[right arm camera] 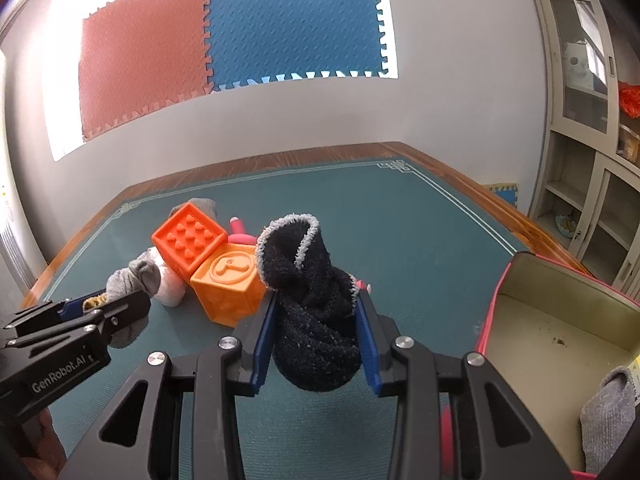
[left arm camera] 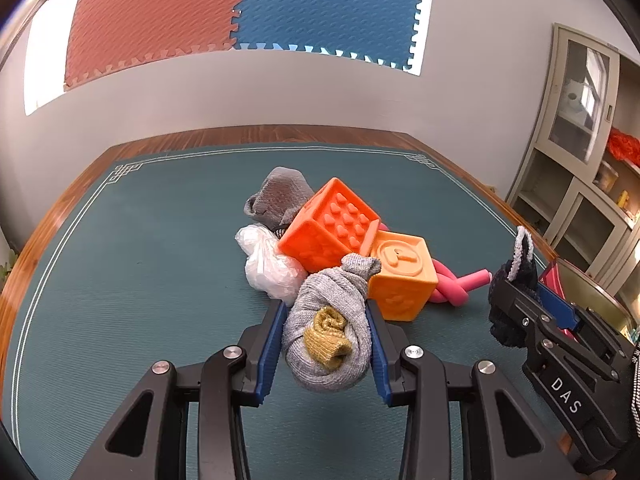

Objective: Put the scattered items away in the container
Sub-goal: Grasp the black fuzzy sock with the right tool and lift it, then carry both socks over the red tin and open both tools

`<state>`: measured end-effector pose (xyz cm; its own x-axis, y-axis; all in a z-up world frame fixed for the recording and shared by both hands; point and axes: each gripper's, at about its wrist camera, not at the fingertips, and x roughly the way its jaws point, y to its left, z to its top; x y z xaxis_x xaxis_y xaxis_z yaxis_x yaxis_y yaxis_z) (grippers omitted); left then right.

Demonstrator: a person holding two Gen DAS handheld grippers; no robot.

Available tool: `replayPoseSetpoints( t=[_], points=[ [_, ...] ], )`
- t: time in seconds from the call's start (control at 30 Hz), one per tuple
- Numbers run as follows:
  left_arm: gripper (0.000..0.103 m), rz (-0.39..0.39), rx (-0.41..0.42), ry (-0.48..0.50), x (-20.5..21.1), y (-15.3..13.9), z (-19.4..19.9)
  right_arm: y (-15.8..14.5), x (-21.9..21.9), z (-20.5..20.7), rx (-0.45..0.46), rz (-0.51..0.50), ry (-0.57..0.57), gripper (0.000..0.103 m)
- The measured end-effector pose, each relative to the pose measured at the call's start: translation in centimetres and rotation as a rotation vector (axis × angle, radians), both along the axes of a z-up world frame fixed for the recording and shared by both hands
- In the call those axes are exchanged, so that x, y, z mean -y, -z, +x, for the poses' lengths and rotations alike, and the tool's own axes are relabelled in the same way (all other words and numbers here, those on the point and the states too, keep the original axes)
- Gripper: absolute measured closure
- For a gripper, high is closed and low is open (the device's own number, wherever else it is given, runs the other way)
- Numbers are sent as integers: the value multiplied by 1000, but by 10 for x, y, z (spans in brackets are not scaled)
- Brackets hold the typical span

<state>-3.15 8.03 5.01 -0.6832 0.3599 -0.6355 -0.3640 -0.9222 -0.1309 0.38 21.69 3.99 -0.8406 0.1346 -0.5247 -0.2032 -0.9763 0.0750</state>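
Observation:
My left gripper (left arm camera: 326, 312) is shut on a rolled grey sock with a yellow toe (left arm camera: 328, 332), held above the green mat. It also shows in the right wrist view (right arm camera: 120, 300). My right gripper (right arm camera: 316, 304) is shut on a rolled black sock with a grey cuff (right arm camera: 312, 300), also seen in the left wrist view (left arm camera: 514, 284). The red-rimmed container (right arm camera: 496, 300) stands at the right, with a grey sock (right arm camera: 608, 412) inside. On the mat lie two orange cubes (left arm camera: 332, 226) (left arm camera: 400, 280), a white plastic bag (left arm camera: 268, 264), another grey sock (left arm camera: 278, 196) and a pink foam knot (left arm camera: 456, 284).
The green mat (left arm camera: 120, 280) covers a wooden table whose edge (left arm camera: 52, 220) runs around it. A cabinet with shelves (left arm camera: 580, 160) stands at the right. Red and blue foam tiles (left arm camera: 240, 12) hang on the wall behind.

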Motion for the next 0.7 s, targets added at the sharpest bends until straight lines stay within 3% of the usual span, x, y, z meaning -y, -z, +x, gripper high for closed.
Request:
replayPoseSetpoints(
  t=[0.5,0.7],
  points=[
    [63,2,-21,23,-4,-5,8,-8,-1,6,-60,13,32,62],
    [63,-13,-42,36,-11,-7,15,-20,-13,23,-128,-22,68,62]
  ],
)
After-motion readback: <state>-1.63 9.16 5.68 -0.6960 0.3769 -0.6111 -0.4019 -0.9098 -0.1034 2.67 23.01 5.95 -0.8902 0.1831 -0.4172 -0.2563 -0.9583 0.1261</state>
